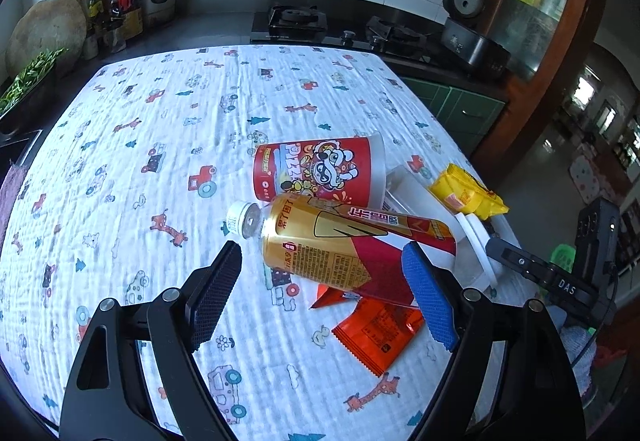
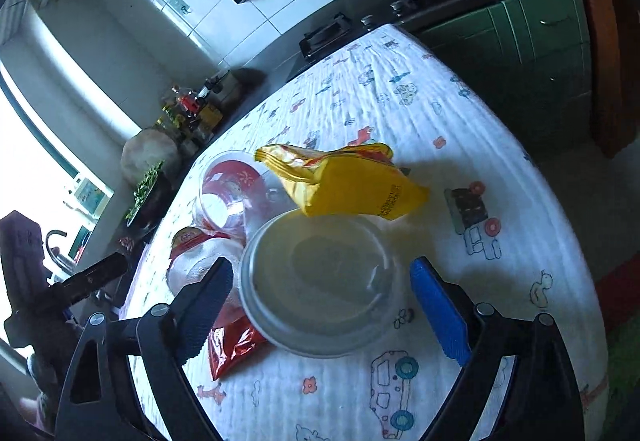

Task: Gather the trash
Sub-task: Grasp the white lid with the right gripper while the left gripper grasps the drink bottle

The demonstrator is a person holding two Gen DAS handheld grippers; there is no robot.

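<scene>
On top of the crinkly white cotton tablecloth printed with little giraffes, trucks and trees, all the trash sits bunched near the right-hand edge. Biggest piece is a gold plastic bottle lying on its side, white screw cap, shiny label with red and black Chinese characters and a block of fine print too small to read. Just behind it, touching, lies a red plastic cup with a cartoon mascot and "PIZZA" in pale letters. A crinkly red foil wrapper with serrated ends lies flat, partly under the bottle. Off to the right there's a puffy yellow snack bag, glossy, small black print along one edge that I can't make out, resting on the back rim of a round translucent white plastic container.

Left gripper: jaws spread wide, black textured pad one side, blue pad the other, bottle's lower end between them but nothing pressing on it. Right gripper: same deal, wide open around the round container, pads clear of its rim.
</scene>
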